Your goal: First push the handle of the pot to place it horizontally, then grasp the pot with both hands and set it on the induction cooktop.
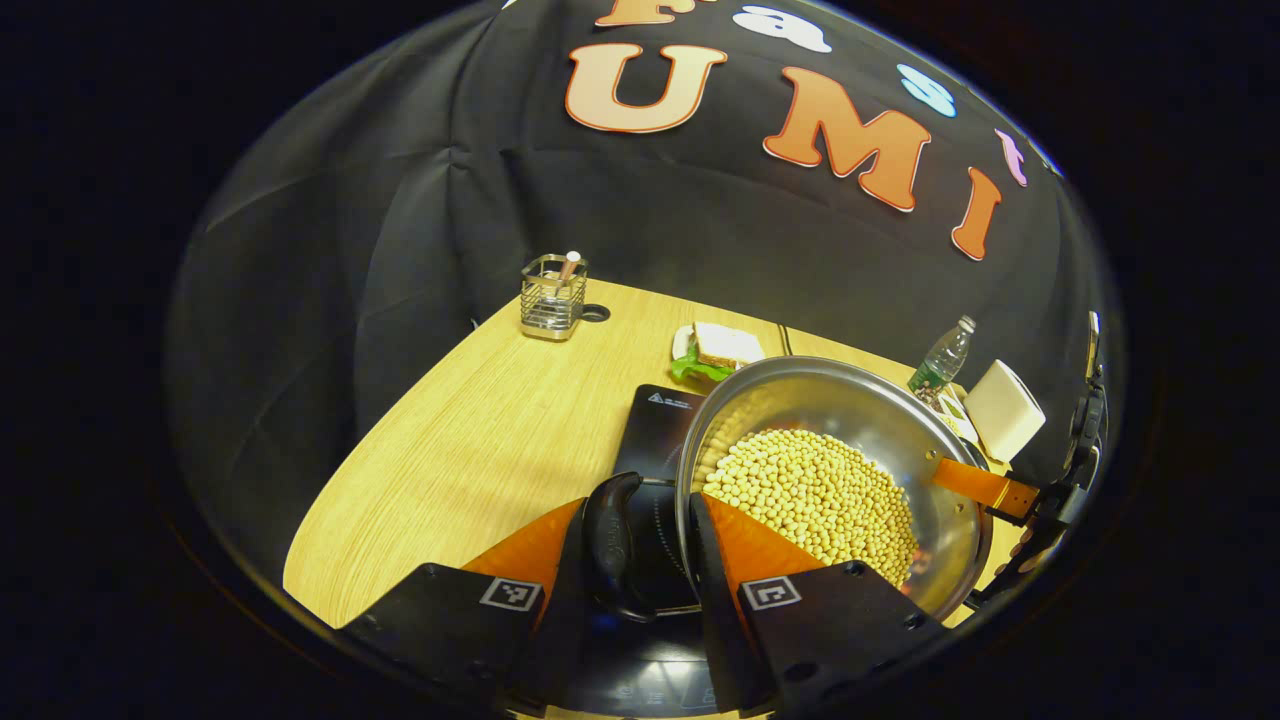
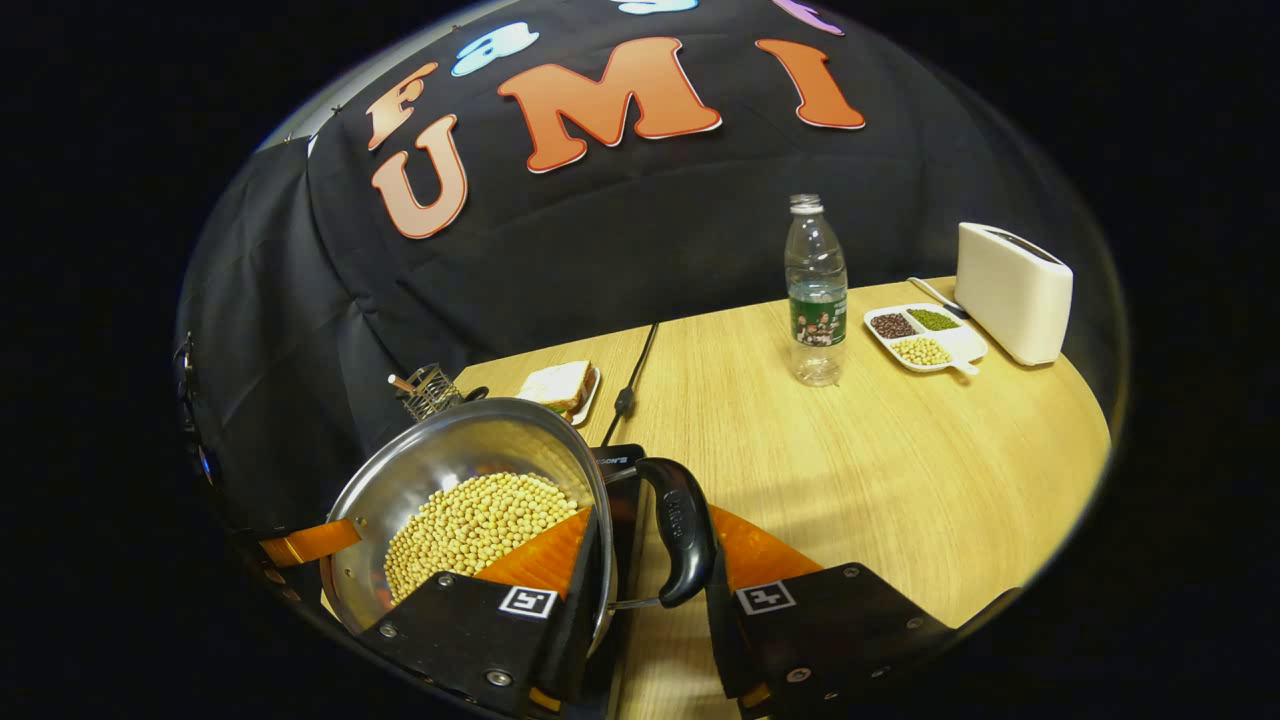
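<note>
Two-handed carry in hand, pot (image 1: 830,480) seemingly held just above the cooktop (image 1: 655,420), tilted a little, soybeans (image 1: 815,495) heaped toward one side. Left tongs (image 1: 640,555) clenched across the rim: one finger inside against the wall, the other outside by the black handle (image 1: 610,540), which sits in the gap between them. Right tongs (image 2: 650,560) clamped the same way on the opposite rim beside the other handle (image 2: 680,530). Grips set opposite each other, probably to share the load and keep the beans from spilling.

Pale wood-grain bench (image 2: 880,460), black cloth behind. Standing on it: bottle (image 2: 816,300), white toaster (image 2: 1012,290), tray (image 2: 965,345) of beans, sandwich (image 2: 560,385), wire holder (image 1: 553,297). Cord (image 2: 630,385) running back from the cooktop.
</note>
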A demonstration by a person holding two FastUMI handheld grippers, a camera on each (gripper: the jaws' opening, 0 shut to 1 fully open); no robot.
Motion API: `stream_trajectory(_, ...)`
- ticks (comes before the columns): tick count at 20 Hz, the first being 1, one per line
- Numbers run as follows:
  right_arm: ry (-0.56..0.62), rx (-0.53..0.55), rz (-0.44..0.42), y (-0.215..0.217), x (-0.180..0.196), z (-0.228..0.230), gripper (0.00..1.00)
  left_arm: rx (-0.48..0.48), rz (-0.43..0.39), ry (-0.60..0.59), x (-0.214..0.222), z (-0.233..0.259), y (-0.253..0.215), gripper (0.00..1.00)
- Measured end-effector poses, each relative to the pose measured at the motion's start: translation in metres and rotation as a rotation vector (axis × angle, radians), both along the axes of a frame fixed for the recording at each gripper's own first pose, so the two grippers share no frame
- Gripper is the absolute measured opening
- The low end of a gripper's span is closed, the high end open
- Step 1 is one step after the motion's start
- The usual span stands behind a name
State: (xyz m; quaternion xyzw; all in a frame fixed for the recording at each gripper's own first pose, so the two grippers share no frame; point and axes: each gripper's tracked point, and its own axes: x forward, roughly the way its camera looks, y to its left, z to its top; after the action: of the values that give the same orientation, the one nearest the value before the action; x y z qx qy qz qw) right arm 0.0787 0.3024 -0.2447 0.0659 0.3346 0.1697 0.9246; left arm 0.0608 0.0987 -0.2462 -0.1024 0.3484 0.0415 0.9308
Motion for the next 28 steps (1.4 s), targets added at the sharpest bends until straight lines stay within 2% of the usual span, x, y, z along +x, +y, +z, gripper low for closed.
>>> stream_trajectory(7,-0.002,0.008,-0.009,0.015,0.0,-0.003,0.51,0.008,-0.004,-0.013,0.01,-0.004,0.016,0.58)
stream_trajectory(8,-0.002,0.009,-0.012,0.015,-0.002,-0.003,0.46,0.004,-0.007,-0.014,0.01,-0.004,0.016,0.58)
stream_trajectory(9,-0.001,0.011,-0.016,0.014,-0.002,-0.003,0.51,0.001,-0.011,-0.016,0.012,-0.005,0.016,0.59)
stream_trajectory(10,0.0,0.014,-0.022,0.013,-0.002,-0.004,0.46,-0.001,-0.015,-0.021,0.013,-0.005,0.016,0.59)
stream_trajectory(11,0.002,0.015,-0.027,0.012,-0.003,-0.005,0.51,-0.001,-0.022,-0.024,0.013,-0.004,0.015,0.59)
stream_trajectory(18,-0.006,0.057,-0.09,0.007,-0.009,-0.005,0.51,-0.012,-0.054,-0.038,0.023,-0.004,0.012,0.58)
stream_trajectory(23,-0.018,0.054,-0.082,0.008,-0.01,-0.003,0.56,0.002,-0.034,-0.059,0.015,0.003,0.011,0.63)
stream_trajectory(24,-0.034,0.055,-0.08,0.008,-0.009,0.003,0.51,0.025,-0.027,-0.09,0.019,0.01,0.013,0.63)
stream_trajectory(25,-0.06,0.055,-0.076,0.007,-0.009,0.009,0.63,0.049,-0.025,-0.126,0.024,0.02,0.015,0.72)
stream_trajectory(26,-0.089,0.048,-0.08,0.004,-0.006,0.018,0.69,0.071,-0.025,-0.168,0.024,0.035,0.015,0.72)
stream_trajectory(27,-0.119,0.034,-0.082,0.0,-0.004,0.027,0.79,0.079,-0.023,-0.195,0.023,0.048,0.013,0.81)
stream_trajectory(28,-0.145,0.019,-0.078,-0.002,-0.002,0.036,0.83,0.083,-0.015,-0.218,0.02,0.062,0.01,0.86)
